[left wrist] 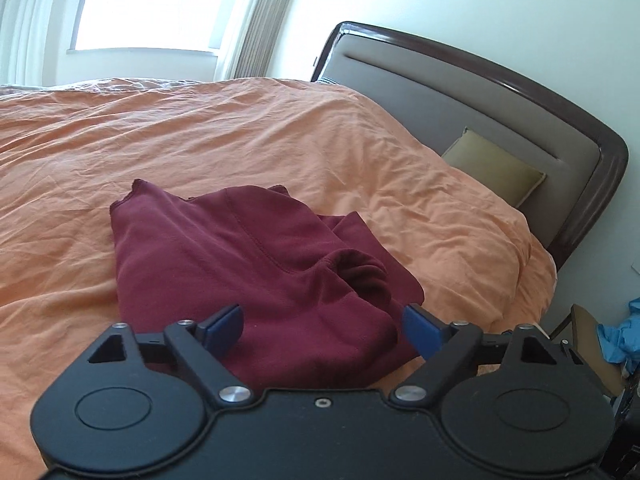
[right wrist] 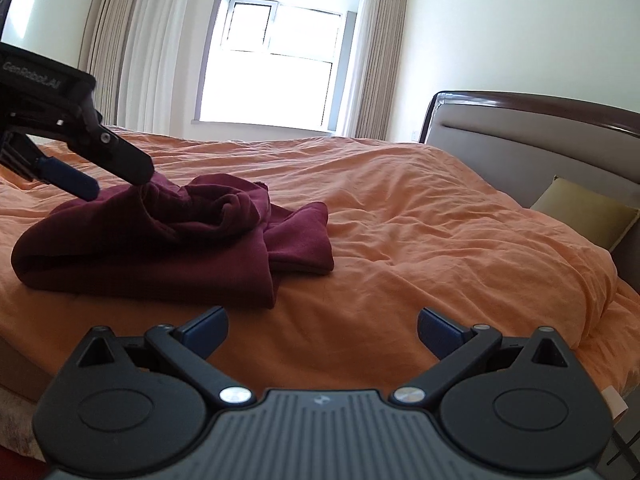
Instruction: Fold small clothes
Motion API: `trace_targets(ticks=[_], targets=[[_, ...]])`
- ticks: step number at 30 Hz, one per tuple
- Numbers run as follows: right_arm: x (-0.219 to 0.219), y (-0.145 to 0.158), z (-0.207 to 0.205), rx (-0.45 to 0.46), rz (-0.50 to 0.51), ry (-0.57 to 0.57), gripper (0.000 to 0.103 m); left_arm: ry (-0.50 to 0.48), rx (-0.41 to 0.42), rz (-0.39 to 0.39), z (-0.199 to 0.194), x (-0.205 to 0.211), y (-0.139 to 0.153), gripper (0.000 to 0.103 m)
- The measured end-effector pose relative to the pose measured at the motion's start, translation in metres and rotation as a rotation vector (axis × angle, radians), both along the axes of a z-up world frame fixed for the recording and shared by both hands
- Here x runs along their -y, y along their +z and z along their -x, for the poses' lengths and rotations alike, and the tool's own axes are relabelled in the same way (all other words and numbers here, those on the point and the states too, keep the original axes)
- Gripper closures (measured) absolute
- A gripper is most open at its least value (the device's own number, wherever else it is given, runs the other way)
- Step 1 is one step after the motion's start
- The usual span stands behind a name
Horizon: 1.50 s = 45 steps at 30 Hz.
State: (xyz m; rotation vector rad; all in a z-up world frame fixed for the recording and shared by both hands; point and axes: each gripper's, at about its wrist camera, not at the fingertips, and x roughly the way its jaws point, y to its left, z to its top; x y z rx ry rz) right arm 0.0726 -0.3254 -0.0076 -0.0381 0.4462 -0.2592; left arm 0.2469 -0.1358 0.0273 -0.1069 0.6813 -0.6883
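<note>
The left gripper (left wrist: 322, 326) stands wide open over the near edge of the folded maroon fleece garment (left wrist: 248, 264), its blue pads clear of the cloth; the garment's nearest hem is hidden behind the black body. The right gripper (right wrist: 322, 330), likewise spread and empty, hovers to the right over bare wrinkled orange bedcover (right wrist: 420, 216). Far right, a padded grey headboard (right wrist: 520, 144) half hides an olive cushion (right wrist: 584, 216). The far window (right wrist: 280, 72) is glare-washed.
</note>
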Motion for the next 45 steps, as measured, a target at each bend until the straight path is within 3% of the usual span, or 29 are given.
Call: trace_targets(ticks=[3, 8, 14, 17, 22, 32, 41, 43, 45], targets=[[0.002, 0.004, -0.002, 0.016, -0.032, -0.005, 0.0, 0.094, -0.004, 0.006, 0.002, -0.016, 0.005, 0.001], [0.016, 0.02, -0.009, 0.048, -0.197, 0.01, 0.0, 0.275, 0.004, -0.053, -0.004, -0.043, 0.002, 0.001], [0.023, 0.04, -0.035, 0.098, -0.438, 0.128, 0.0, 0.41, -0.103, -0.113, -0.022, -0.068, -0.023, 0.001], [0.019, 0.042, -0.055, 0.072, -0.545, 0.22, 0.0, 0.408, -0.143, -0.09, -0.023, -0.076, -0.035, 0.001], [0.012, 0.029, -0.081, -0.003, -0.685, 0.227, 0.0, 0.402, -0.15, -0.103, -0.019, -0.075, -0.043, 0.001], [0.025, 0.016, -0.117, 0.042, -0.92, 0.07, 0.0, 0.397, -0.156, -0.107, -0.019, -0.075, -0.049, 0.001], [0.037, 0.006, -0.122, 0.087, -1.074, -0.086, 0.004, 0.399, -0.156, -0.107, -0.018, -0.075, -0.048, 0.001], [0.04, 0.004, -0.123, 0.096, -1.102, -0.114, 0.01, 0.399, -0.156, -0.108, -0.018, -0.075, -0.048, 0.001], [0.042, 0.003, -0.121, 0.09, -1.106, -0.145, 0.029, 0.399, -0.157, -0.106, -0.018, -0.075, -0.048, 0.001]])
